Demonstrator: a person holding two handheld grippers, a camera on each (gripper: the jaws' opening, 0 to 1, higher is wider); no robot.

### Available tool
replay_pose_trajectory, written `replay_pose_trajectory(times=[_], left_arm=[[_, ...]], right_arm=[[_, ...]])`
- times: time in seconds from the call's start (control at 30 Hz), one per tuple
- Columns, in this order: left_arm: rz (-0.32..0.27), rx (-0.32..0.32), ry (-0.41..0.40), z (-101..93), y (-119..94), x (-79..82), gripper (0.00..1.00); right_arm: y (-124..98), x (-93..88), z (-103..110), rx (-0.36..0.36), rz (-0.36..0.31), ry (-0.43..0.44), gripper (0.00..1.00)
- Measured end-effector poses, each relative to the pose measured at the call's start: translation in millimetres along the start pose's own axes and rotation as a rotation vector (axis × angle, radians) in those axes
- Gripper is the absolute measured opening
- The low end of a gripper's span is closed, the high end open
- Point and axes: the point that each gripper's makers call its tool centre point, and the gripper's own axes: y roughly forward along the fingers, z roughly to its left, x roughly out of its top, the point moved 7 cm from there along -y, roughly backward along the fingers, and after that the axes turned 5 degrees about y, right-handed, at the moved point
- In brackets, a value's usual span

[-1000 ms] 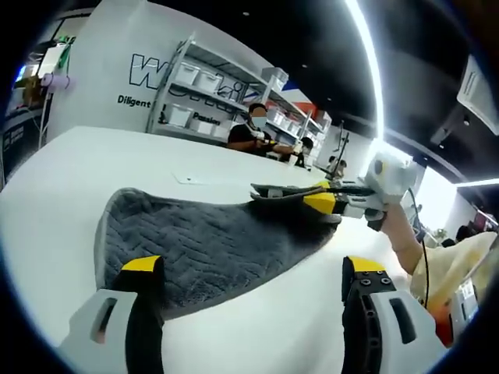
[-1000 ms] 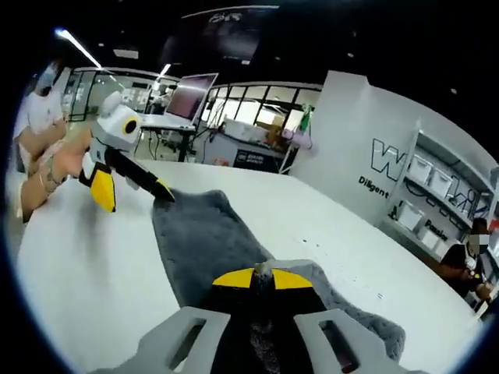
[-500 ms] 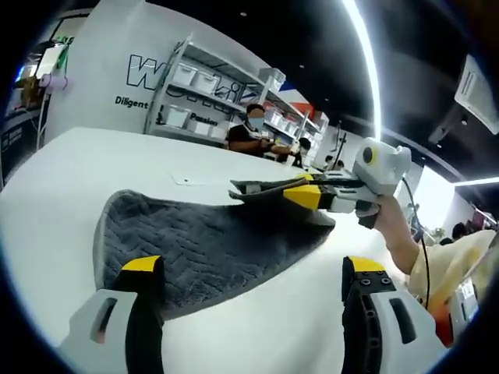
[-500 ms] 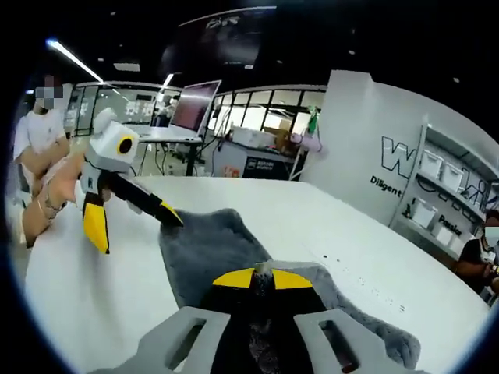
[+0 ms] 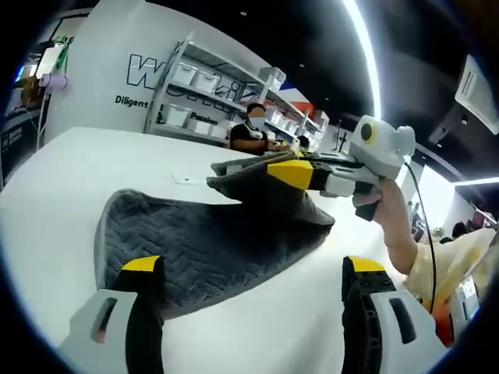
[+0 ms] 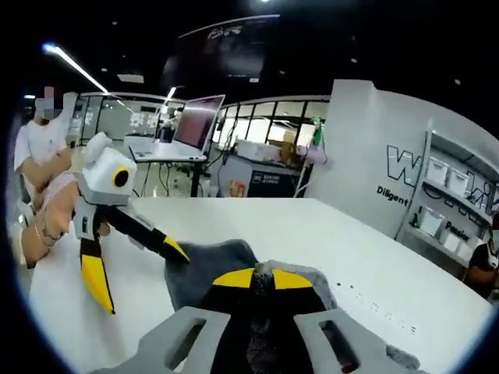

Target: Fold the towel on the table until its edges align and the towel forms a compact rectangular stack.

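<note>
Left gripper view has the grey towel [image 5: 210, 245] lying on the white table [image 5: 70, 179], a thick plush cloth with a wavy herringbone pile and rounded corners; its near left part lies flat while its far right corner is lifted clear of the table and draped downward in a fold. That raised corner is pinched in the right gripper [image 5: 269, 166], whose yellow-tipped jaws are closed flat on the cloth, held by a hand [image 5: 382, 214] coming in from the right. The left gripper [image 5: 253, 273] hangs just above the towel's near edge with its jaws spread wide, nothing between them. In the right gripper view the towel [image 6: 207, 269] bunches up right at the closed yellow tips of the right gripper [image 6: 263, 278], and the left gripper [image 6: 140, 257] stands open at the left. Far behind the table are shelves [image 5: 210, 86] with white bins and a seated person [image 5: 249, 132].
</note>
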Motion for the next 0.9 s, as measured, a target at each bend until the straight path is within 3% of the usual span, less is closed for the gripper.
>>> replay_pose_trajectory(times=[0.9], left_arm=[[-0.009, 0.006, -0.018, 4.9, -4, 0.4, 0.93]], right_arm=[[53, 40.0, 27, 0.055, -0.066, 0.018, 0.02]])
